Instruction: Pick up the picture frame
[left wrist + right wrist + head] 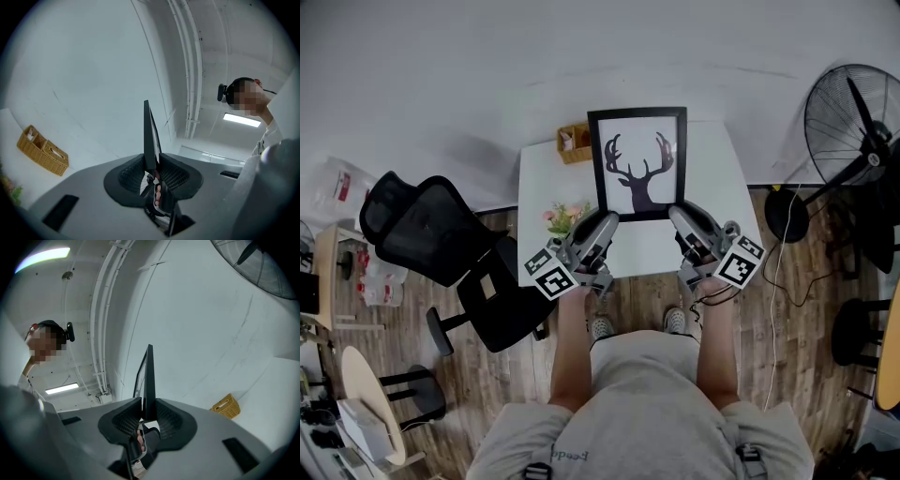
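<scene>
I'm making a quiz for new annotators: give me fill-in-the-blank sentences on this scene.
The left gripper and right gripper hold the picture frame by its ___ corners.
Its picture shows a deer head with ___.
In the head view, the wicker basket sits ___ of the frame.
Missing: bottom; antlers; left.

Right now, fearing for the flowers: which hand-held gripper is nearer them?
Left. The left hand-held gripper is beside the flowers; the right hand-held gripper is across the picture frame.
</scene>
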The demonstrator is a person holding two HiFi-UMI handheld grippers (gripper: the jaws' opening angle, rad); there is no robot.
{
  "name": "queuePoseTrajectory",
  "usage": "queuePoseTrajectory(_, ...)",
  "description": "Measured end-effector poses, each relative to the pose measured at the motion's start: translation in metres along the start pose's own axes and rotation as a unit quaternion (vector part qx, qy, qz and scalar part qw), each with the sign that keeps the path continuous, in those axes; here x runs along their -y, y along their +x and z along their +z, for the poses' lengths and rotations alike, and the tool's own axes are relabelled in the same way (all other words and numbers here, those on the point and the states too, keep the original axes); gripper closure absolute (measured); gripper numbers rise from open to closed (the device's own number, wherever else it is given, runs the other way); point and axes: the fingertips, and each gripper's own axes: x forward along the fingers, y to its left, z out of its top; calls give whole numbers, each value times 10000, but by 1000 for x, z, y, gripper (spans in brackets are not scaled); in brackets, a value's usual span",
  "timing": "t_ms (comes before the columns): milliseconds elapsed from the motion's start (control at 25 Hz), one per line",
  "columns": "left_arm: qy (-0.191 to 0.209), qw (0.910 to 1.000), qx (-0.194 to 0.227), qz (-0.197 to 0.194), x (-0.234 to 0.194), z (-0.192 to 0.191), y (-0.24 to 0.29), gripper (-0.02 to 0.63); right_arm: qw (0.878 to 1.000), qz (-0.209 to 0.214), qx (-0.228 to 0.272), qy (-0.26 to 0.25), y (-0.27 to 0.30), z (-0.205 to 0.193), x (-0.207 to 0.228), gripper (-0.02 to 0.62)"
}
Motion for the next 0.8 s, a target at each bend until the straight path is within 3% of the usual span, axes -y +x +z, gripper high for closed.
queuePoseTrajectory(200, 114, 9999, -12, -10, 3, 2, 0, 494, 10000, 24, -7, -57, 0, 1, -2, 498)
queuePoseTrajectory(800, -214, 9997, 22, 76, -9, -10, -3, 495, 9998, -138, -78, 102, -4, -8, 9, 497)
